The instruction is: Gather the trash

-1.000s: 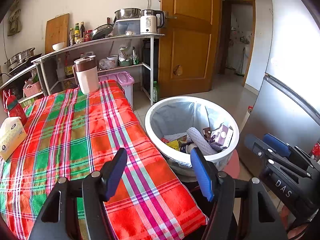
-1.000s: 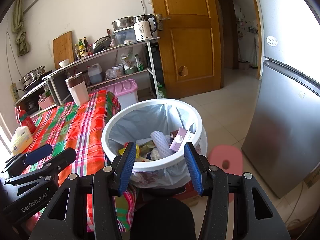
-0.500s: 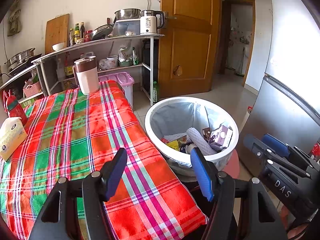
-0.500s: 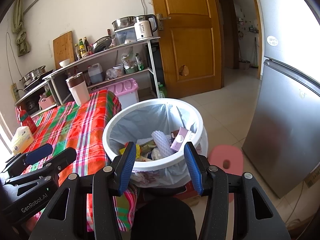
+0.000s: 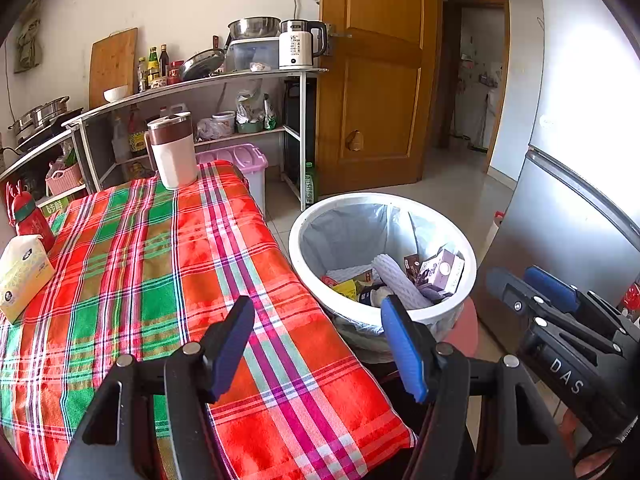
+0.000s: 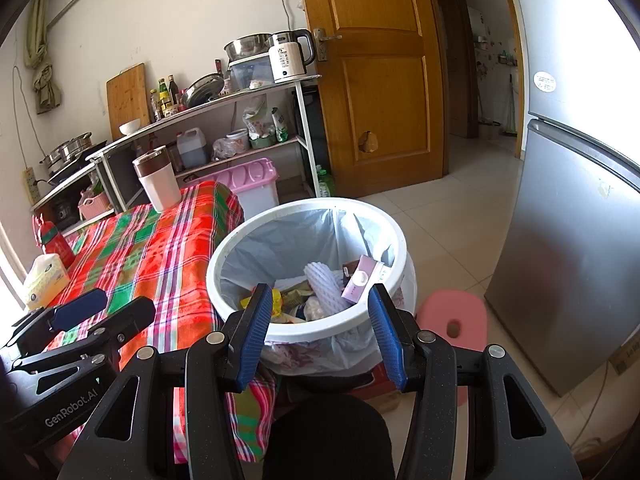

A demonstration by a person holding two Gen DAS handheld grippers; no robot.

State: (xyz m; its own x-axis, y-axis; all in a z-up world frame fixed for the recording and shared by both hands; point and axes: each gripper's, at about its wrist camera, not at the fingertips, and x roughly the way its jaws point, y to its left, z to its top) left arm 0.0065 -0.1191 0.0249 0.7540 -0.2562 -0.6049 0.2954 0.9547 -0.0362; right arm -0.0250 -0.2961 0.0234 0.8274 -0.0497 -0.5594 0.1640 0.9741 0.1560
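A white trash bin [image 5: 472,264] with a grey liner stands beside the table's right edge; it also shows in the right wrist view [image 6: 224,256]. Inside lie a white foam sleeve [image 6: 322,284], a lilac box [image 6: 362,282], yellow wrappers [image 5: 346,290] and other scraps. My left gripper [image 5: 320,344] is open and empty, hovering over the plaid tablecloth's [image 5: 140,264] near right corner. My right gripper [image 6: 318,332] is open and empty, just before the bin's near rim. Each gripper shows in the other's view: the right one [image 5: 532,284], the left one [image 6: 108,306].
On the table stand a white-and-brown jug [image 5: 172,150], a tissue box [image 5: 22,276] and a red bottle [image 5: 30,216]. A kitchen shelf [image 5: 224,80], a pink storage box [image 6: 248,180], a wooden door [image 6: 380,80], a grey fridge [image 6: 572,220] and a pink stool [image 6: 454,320] surround the bin.
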